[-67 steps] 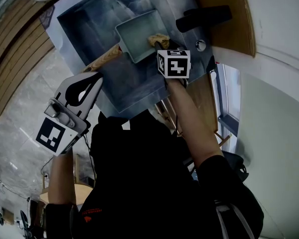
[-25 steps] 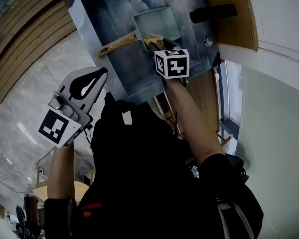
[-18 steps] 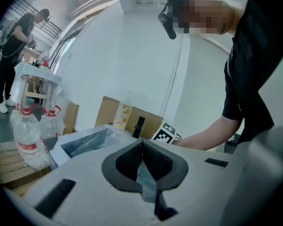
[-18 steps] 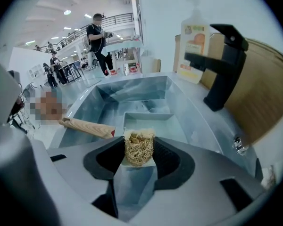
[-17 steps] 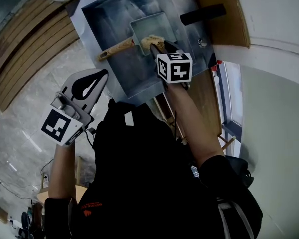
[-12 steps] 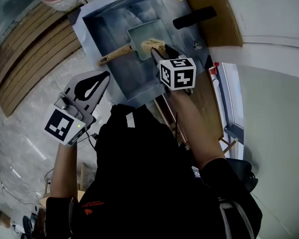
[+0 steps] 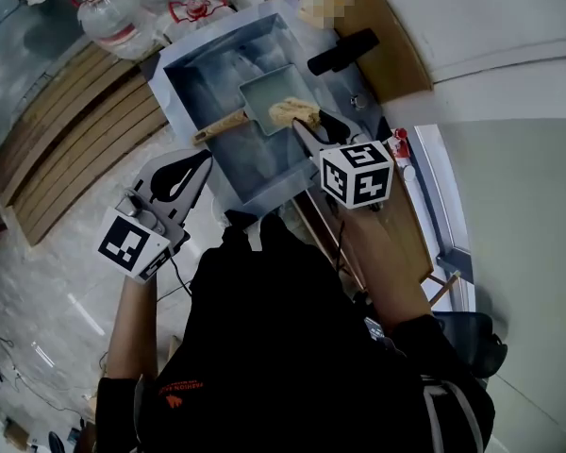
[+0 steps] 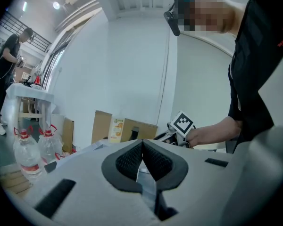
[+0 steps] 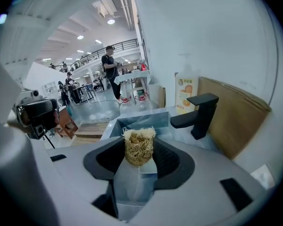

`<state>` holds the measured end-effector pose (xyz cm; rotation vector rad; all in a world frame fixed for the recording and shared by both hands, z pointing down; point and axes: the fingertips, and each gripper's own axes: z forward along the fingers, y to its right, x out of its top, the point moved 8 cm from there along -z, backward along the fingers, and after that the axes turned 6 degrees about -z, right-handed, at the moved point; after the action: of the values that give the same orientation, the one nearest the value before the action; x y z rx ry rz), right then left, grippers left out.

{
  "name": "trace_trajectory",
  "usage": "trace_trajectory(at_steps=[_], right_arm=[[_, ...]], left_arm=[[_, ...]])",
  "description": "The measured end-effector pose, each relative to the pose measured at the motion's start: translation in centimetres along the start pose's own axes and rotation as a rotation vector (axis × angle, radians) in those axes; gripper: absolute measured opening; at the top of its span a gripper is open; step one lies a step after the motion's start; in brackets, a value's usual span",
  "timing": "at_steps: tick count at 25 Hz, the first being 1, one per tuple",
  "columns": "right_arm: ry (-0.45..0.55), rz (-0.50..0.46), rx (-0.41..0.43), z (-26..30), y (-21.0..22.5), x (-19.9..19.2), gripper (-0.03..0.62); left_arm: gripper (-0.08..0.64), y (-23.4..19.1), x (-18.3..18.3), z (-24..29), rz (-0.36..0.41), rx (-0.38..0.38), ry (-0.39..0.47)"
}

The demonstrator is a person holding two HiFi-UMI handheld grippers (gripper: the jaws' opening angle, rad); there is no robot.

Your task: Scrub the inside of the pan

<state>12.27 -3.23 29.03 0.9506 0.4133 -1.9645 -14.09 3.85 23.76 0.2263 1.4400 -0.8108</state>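
Fibre, metal, wood
The scrubber (image 9: pixel 138 147) is looking coarse and straw-like; the pan (image 7: pixel 267 91) is showing matt grey metal, its handle (image 7: pixel 221 126) pale wood; the sink (image 7: pixel 206 70) is gleaming dully, brushed steel.

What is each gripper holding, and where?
Right gripper holds the scrubber by its sides, its top poking past the jaws. Left gripper is shut on nothing.

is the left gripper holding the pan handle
No, the left gripper is shut on nothing, clear of the pan handle in the sink.
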Motion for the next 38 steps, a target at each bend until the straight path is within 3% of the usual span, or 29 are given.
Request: trace_trajectory(at_steps=[19, 38], right_arm=[[0.187, -0.020, 0.067, -7.7, -1.5, 3.6, 0.190], [0.173, -0.017, 0.091, -6.8, -0.7, 3.7, 0.189]], left_arm=[[0.018, 2.3, 3.0, 1.3, 0.078, -0.049, 0.033], [0.018, 2.3, 3.3, 2.8, 0.058, -0.052, 0.010]])
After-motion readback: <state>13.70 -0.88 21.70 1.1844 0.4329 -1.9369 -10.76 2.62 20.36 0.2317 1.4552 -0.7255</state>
